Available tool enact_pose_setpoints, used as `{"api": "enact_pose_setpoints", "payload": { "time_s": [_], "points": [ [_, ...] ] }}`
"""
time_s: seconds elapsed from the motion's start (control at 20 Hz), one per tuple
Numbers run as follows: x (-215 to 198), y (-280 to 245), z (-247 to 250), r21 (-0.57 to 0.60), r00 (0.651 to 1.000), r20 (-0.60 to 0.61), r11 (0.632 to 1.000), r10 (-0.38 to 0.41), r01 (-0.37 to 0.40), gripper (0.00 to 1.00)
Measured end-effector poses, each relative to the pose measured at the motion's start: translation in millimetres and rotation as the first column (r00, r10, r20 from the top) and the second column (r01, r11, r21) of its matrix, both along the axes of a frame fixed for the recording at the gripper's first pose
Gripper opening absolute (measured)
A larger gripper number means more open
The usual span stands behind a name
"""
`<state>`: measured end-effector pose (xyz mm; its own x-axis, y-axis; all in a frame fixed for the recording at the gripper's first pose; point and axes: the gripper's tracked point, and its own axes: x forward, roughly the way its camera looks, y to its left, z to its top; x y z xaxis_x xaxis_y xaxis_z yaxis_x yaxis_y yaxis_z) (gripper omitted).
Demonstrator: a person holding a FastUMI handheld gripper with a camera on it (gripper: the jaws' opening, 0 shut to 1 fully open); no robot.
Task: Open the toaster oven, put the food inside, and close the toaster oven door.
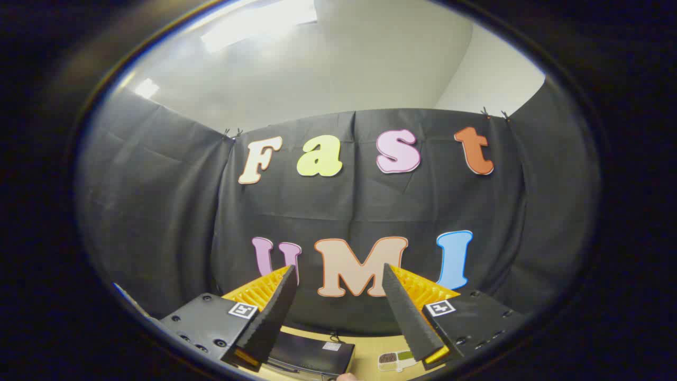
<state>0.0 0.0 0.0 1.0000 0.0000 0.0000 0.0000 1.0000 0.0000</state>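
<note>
Black cloth is hanging as the booth's wall (158, 211) behind everything, with pale ceiling (338, 69) showing above it; a tan table (370, 352) is lying low between the fingers.

Item 1, gripper (338, 275): it is being held high and level, pointing at the wall rather than down at the work, which reads as a raised ready pose before any approach. Its fingers (275, 312) are standing wide apart and are gripping nothing; only cloth and table are showing in the gap.

Item 2, toaster oven (312, 357): a dark, flat-topped box, judged to be the oven, is sitting on the table at about 6 o'clock from the fingertips, just below and between them, nearer the left finger. Only its top is showing, so whether the door is open or shut cannot be told.

Item 3, food tray (396, 360): a small pale tray with dark and green portions is resting on the table just beside the oven, at about 5 o'clock, close under the right finger. It is lying outside the oven, so it seems the loading step is not yet done.

Item 4, a fingertip of a person (346, 377) is peeking in at 6 o'clock, at the table's near edge.
</note>
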Motion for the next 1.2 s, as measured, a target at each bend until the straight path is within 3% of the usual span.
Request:
{"api": "enact_pose_setpoints", "payload": {
  "time_s": [0.7,1.2],
  "points": [
    [17,13,-14,-0.025,0.999,-0.032,1.0,0.01,-0.011,0.99],
    [29,42,-34,-0.029,0.997,-0.055,0.998,0.063,-0.064,0.99]
  ]
}}
